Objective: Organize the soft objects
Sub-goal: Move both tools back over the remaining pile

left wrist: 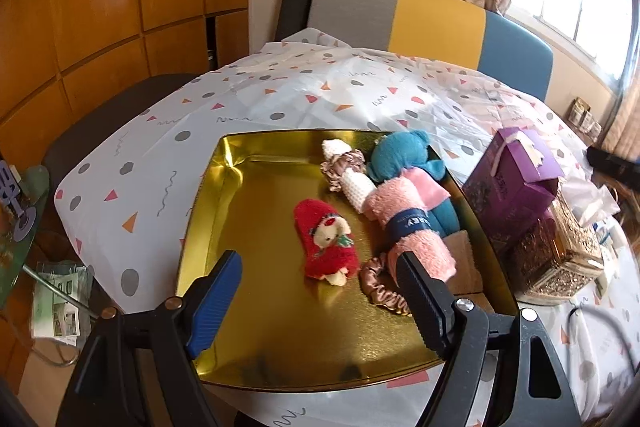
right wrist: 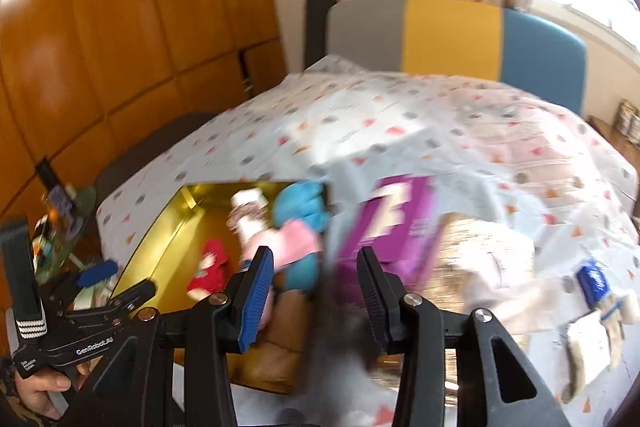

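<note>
Left wrist view: left tool [left wrist: 320, 301] spread wide, empty, over gold tray [left wrist: 240, 187] on desk. Red sock [left wrist: 326, 241], pink towel roll [left wrist: 408, 227], blue plush [left wrist: 400, 151] lie inside. All soft, light, compressible; pinch mid-body. Right tool [right wrist: 316, 285] partly parted, nothing between.

Whole shot is motion-smeared. The right gripper [right wrist: 316, 267], black with one blue ribbed pad, hangs over the table with its jaws parted and nothing between them. Past it sits a shiny gold metal tray [right wrist: 168, 227] on a white tablecloth with coloured spots [right wrist: 400, 115]. In the tray: a red plush slipper [right wrist: 210, 269], a pink rolled towel [right wrist: 298, 241] and a teal plush toy [right wrist: 302, 205]. Just right of the tray stands a purple cardboard box [right wrist: 394, 227]. Bottom left, a hand [right wrist: 38, 389] grips the left gripper [right wrist: 100, 273].
</note>
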The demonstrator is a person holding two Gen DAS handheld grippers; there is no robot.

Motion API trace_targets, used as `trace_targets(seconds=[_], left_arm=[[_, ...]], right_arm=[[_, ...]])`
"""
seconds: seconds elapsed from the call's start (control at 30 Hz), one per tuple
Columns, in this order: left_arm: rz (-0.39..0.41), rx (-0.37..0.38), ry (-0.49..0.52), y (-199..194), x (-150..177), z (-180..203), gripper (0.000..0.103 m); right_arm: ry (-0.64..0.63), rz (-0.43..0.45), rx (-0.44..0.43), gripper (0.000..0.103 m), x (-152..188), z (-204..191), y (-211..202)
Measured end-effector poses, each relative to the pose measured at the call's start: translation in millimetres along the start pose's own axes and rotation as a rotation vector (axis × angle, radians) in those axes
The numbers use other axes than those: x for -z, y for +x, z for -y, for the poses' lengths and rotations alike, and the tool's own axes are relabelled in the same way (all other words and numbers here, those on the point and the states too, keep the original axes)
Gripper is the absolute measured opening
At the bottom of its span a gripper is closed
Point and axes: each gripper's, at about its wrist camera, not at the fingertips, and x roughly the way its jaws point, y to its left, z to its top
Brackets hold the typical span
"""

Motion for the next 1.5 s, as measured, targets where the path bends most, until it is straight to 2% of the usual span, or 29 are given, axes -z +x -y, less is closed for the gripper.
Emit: trace_targets(seconds=[0.23,0.5,0.67,0.87,0.97,1.0,1.07,1.13,1.3,1.5], left_arm=[[0.007,0.01,0.044,-3.2,1.0,15.2,0.08],[0.029,0.038,0.064,-8.9,-2.8,27.5,0.08],[0.041,0.053,0.069,-13.2,-9.3,35.3,0.08],[0.072,0.097,0.12,-24.9,-21.0,57.7,0.08],[0.083,0.139,0.157,-32.2,-28.6,77.4,0.08],[0.092,0.156,0.171,-35.5,-30.9,85.3,0.08],[0.097,0.197,0.198,-39.9,-34.7,101.6,0.08],[0.095,0.248,0.232,-43.5,-37.0,120.7,0.08],[0.074,0.395,0.351,-56.6,-37.8,185.2,0.08],[0.027,0.591,0.474,-69.3,-40.3,281.8,0.08]], right_arm=[[0.12,0.059,0.129,0.044,-3.8,73.8,-36.7],[0.274,0.084,0.352,0.044,10.0,172.1,-72.7],[0.486,0.106,0.511,0.044,35.8,254.4,-93.8],[0.762,0.108,0.622,0.044,88.2,342.6,-104.3],[0.879,0.117,0.644,0.044,121.6,365.6,-105.5],[0.95,0.082,0.639,0.044,131.4,375.3,-104.4],[1.04,0.117,0.585,0.044,143.8,386.8,-113.0],[1.049,0.121,0.613,0.044,147.9,387.6,-118.2],[1.136,0.131,0.523,0.044,158.2,392.3,-116.2],[1.188,0.157,0.481,0.044,163.3,395.1,-119.5]])
